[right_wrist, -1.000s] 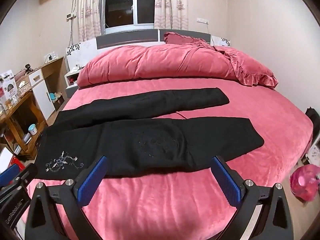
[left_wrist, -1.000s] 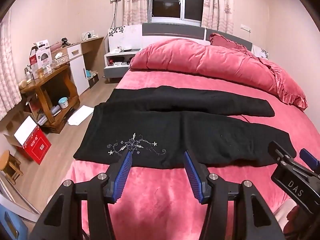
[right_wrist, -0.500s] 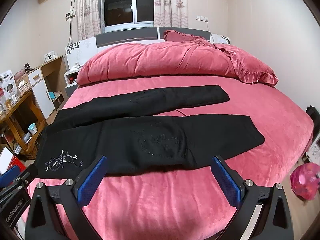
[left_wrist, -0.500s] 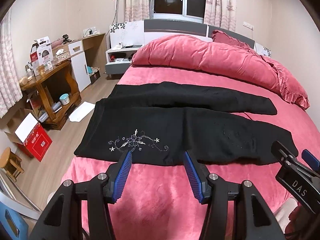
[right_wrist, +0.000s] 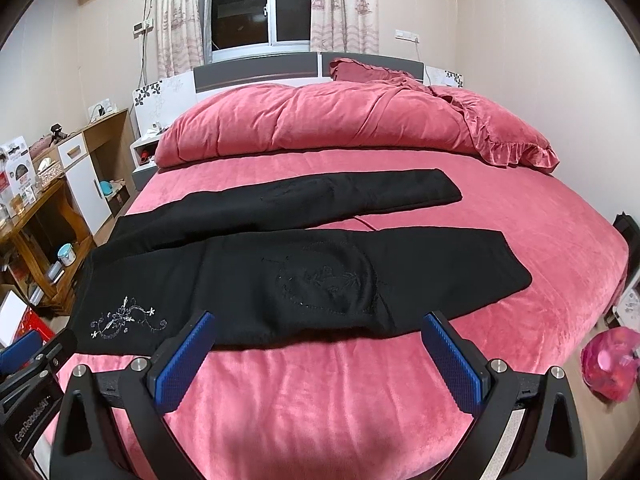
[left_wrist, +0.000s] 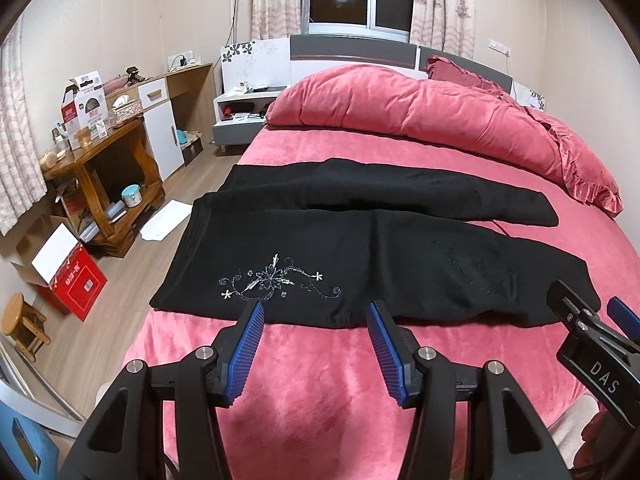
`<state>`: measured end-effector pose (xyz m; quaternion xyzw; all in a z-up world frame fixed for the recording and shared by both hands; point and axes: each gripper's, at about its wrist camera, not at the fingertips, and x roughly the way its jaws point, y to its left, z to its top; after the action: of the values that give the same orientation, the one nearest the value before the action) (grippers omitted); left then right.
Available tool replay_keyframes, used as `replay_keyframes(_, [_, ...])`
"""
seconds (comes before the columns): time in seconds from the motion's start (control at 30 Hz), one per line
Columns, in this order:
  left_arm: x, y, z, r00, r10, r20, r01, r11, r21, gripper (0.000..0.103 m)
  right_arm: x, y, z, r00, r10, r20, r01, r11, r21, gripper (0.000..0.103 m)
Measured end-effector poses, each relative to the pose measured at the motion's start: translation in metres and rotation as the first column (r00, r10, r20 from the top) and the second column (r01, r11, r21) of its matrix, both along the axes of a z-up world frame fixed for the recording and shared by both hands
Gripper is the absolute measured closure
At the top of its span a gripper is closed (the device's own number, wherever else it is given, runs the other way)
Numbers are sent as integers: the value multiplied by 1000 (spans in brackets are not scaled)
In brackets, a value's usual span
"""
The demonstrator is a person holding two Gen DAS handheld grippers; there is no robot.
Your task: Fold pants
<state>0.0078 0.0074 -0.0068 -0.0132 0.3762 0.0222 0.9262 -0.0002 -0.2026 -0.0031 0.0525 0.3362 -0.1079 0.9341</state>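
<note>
Black pants (left_wrist: 372,248) (right_wrist: 296,272) lie flat on the pink bed (left_wrist: 320,376) (right_wrist: 320,400), waist to the left, both legs stretched to the right and spread apart. A silver flower embroidery (left_wrist: 276,280) (right_wrist: 124,320) marks the near hip. My left gripper (left_wrist: 316,312) is open and empty, hovering just before the near edge of the waist part. My right gripper (right_wrist: 318,324) is open wide and empty, above the near leg's edge. The right gripper also shows in the left wrist view (left_wrist: 592,312), and the left gripper in the right wrist view (right_wrist: 36,350).
A pink duvet (left_wrist: 420,120) (right_wrist: 340,120) is bunched at the headboard. Left of the bed stand a wooden desk (left_wrist: 92,160), a white cabinet (left_wrist: 160,136), a red box (left_wrist: 68,276) and a stool (left_wrist: 22,320). A pink bag (right_wrist: 608,360) lies on the floor at right.
Both grippers have tilted and drawn slightly toward the pants; the pants sit a little lower and nearer in both views. Nothing was grasped.
</note>
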Motion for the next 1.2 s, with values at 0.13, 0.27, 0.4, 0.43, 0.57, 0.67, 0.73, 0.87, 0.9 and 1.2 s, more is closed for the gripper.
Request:
replay_keyframes(0.13, [1, 2, -2, 1000, 8, -9, -8, 1000, 2, 48, 0, -1, -1, 1000, -7, -3, 7, 1000, 3, 0])
replay_keyframes(0.27, [2, 2, -4, 1000, 7, -21, -7, 1000, 4, 48, 0, 1, -2, 1000, -4, -6, 4, 1000, 3, 0])
replay_keyframes(0.4, [3, 2, -5, 1000, 9, -26, -9, 1000, 7, 48, -1, 2, -3, 1000, 3, -8, -3, 1000, 0, 0])
replay_keyframes(0.43, [4, 2, -5, 1000, 11, -28, -10, 1000, 10, 48, -1, 3, -3, 1000, 6, -10, -6, 1000, 0, 0])
replay_keyframes(0.57, [5, 3, -7, 999, 18, -33, -17, 1000, 11, 48, 0, 3, -4, 1000, 8, -14, -8, 1000, 0, 0])
replay_keyframes(0.67, [6, 4, -9, 999, 21, -40, -20, 1000, 12, 48, -1, 2, -5, 1000, 3, -17, -3, 1000, 3, 0])
replay_keyframes(0.73, [6, 4, -11, 999, 23, -43, -22, 1000, 14, 48, 0, 3, -6, 1000, 3, -23, -2, 1000, 4, 0])
replay_keyframes(0.87, [8, 5, -14, 998, 25, -52, -24, 1000, 17, 48, 1, 3, -7, 1000, 8, -30, -8, 1000, 1, 0])
replay_keyframes(0.9, [8, 5, -14, 998, 24, -54, -23, 1000, 17, 48, 1, 3, -7, 1000, 10, -29, -10, 1000, 1, 0])
replay_keyframes(1.2, [11, 8, -23, 997, 34, -75, -33, 999, 26, 48, 5, 0, -14, 999, 6, -49, -5, 1000, 6, 0])
